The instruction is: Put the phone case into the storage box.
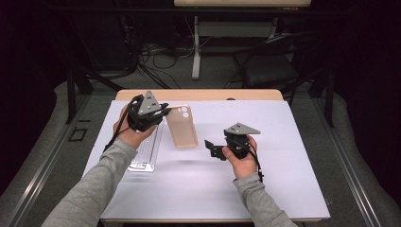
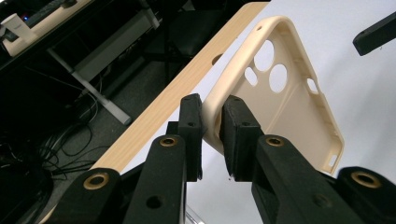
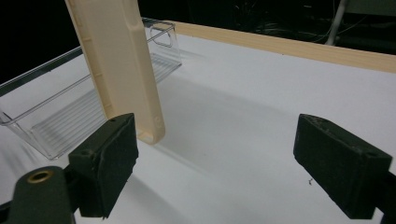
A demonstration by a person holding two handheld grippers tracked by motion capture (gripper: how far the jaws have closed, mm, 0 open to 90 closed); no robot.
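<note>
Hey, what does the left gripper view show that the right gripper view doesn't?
Left gripper view alone: the case's hollow inside with its camera cutouts, and the left tongs shut on its side wall.

Right gripper view alone: the clear plastic tray beside the case, and the right tongs open with nothing between them.

Both: the beige phone case, the white table cover and the wooden table edge.

- The person wears light grey long sleeves that reach the wrists.
- The left claw and the right claw are matte black, each topped by a grey three-cornered plate.
- A black cable trails from each.
- Brass-coloured rivets sit in the black arms; the pads are blocky, dark and slightly rough.
</note>
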